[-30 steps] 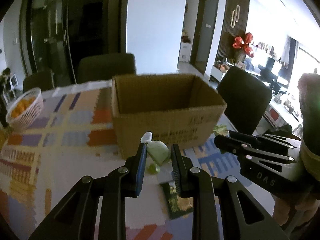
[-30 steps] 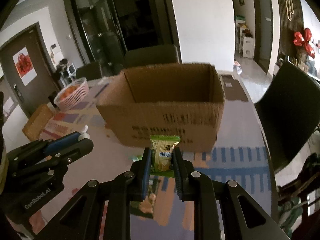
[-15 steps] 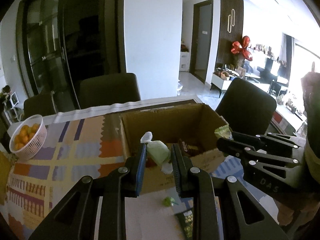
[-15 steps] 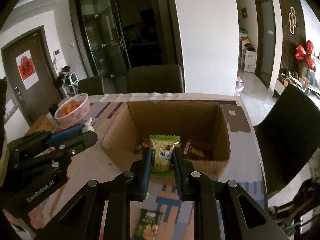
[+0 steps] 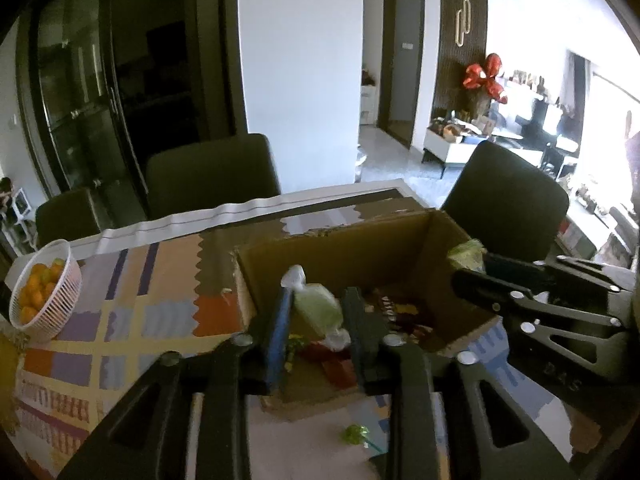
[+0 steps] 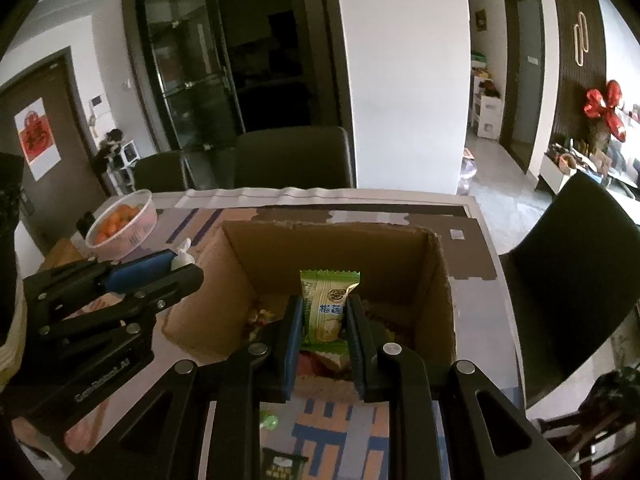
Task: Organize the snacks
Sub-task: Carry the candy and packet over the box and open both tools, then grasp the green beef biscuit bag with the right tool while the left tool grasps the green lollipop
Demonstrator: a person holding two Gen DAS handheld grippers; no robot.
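An open cardboard box (image 5: 360,248) (image 6: 328,248) stands on the patterned tablecloth with several snacks in its bottom. My left gripper (image 5: 319,294) (image 6: 186,266) hangs over the box's near left part. Its jaws are opening, and a pale green candy with white twisted ends (image 5: 316,308) sits tilted and blurred between the pads, loose. Over the box's near right part my right gripper (image 6: 324,302) (image 5: 470,268) is shut on a green snack packet (image 6: 326,304) (image 5: 466,250), which stands upright.
A white basket of oranges (image 5: 44,292) (image 6: 120,224) stands at the table's far left. A small green candy (image 5: 356,434) and a dark green packet (image 6: 282,464) lie on the cloth before the box. Dark chairs (image 5: 504,196) (image 6: 292,156) ring the table.
Both grippers rose and went forward from in front of the box to above its opening. The left jaws have widened and the candy has tipped between them.
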